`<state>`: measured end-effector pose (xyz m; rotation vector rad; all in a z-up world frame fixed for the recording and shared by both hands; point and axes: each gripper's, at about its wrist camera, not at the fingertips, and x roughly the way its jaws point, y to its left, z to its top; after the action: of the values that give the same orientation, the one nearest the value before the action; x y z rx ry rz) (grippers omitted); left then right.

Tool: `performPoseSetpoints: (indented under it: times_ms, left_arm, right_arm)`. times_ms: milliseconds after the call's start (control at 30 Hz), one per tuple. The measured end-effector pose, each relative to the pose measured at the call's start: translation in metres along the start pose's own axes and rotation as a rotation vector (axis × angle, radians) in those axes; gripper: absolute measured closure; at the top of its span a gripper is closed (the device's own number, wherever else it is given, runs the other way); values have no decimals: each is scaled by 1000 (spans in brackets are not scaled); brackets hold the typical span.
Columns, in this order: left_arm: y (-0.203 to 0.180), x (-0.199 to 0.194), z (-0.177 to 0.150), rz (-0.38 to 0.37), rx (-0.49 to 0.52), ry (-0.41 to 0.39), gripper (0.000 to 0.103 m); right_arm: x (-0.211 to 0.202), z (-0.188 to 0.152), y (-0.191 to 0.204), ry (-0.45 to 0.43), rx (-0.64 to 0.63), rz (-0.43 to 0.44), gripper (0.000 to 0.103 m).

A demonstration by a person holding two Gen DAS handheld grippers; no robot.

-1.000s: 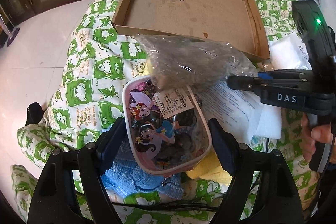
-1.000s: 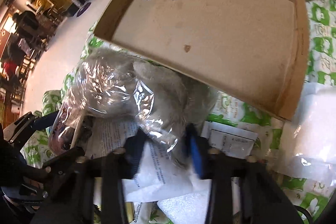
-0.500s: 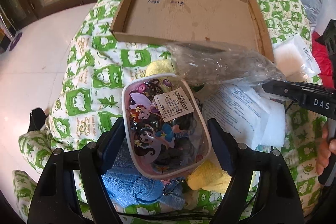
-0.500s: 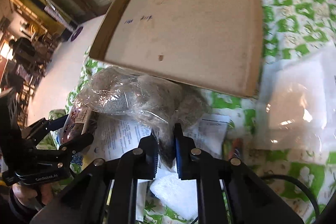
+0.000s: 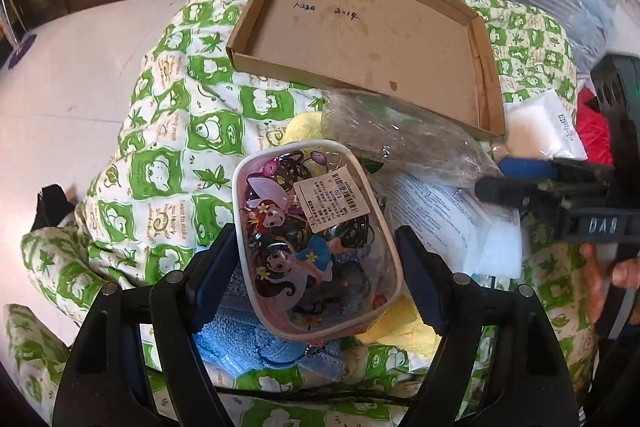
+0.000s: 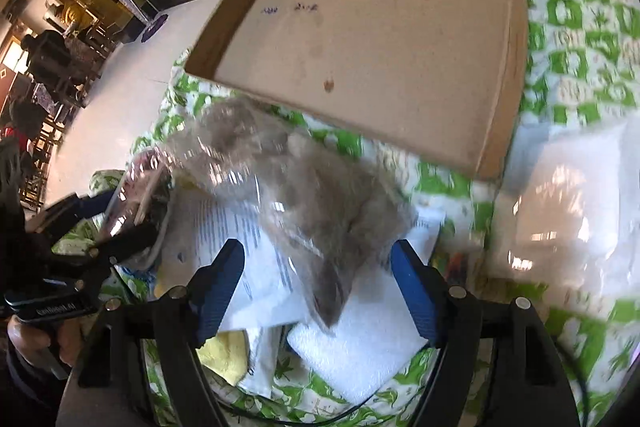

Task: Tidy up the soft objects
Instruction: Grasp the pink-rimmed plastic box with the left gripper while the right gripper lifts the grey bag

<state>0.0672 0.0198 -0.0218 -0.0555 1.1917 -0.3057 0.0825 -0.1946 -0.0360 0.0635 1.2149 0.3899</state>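
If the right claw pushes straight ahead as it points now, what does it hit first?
Most likely the clear bag of grey fluff lying between the open jaws of the right claw, its tip over a white pad. Depth is unclear.

A quilt [image 5: 168,131] is showing green and white squares with leaf and cartoon prints. A plain brown tray [image 5: 486,75] is carrying dark handwriting. A clear pouch [image 5: 316,235] with a pale pink edge is showing cartoon fairies in purple, blue and pink, plus a white barcode label. A blue towel [image 5: 256,343] and yellow cloth [image 5: 404,327] are peeking out beside it. Grey fluff [image 6: 316,199] is sitting in clear wrap over white printed paper [image 6: 248,243].
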Motion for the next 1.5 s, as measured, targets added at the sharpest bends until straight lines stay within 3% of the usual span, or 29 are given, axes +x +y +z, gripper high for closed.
performPoseSetpoints:
  times_ms: [267, 300, 333, 400, 433, 467, 1133, 1300, 1500]
  left_arm:
    - [-6, 3, -4, 23, 46, -1, 24]
    - [-6, 4, -4, 22, 46, -1, 24]
    - [-6, 5, -3, 21, 45, 0, 24]
    - [-6, 6, -2, 23, 44, 3, 24]
    - [-6, 6, -2, 25, 46, 3, 24]
    - [-6, 6, -2, 27, 48, 3, 24]
    - [-28, -24, 3, 97, 111, -68, 24]
    - [-32, -21, 17, 88, 128, -72, 24]
    - [-17, -10, 63, 54, 82, -78, 24]
  right_arm:
    - [49, 30, 1, 52, -32, 6, 29]
    - [55, 28, 1, 56, -26, 6, 34]
    - [57, 25, 1, 54, -25, 8, 49]
    - [52, 20, 0, 38, -23, 2, 65]
    - [48, 19, 0, 32, -22, -6, 79]
    - [44, 18, -1, 23, -18, -17, 83]
    - [-23, 4, -4, -127, 6, -44, 84]
    - [-25, 7, -12, -149, 24, -59, 84]
    - [-21, 21, -20, -188, 35, -111, 84]
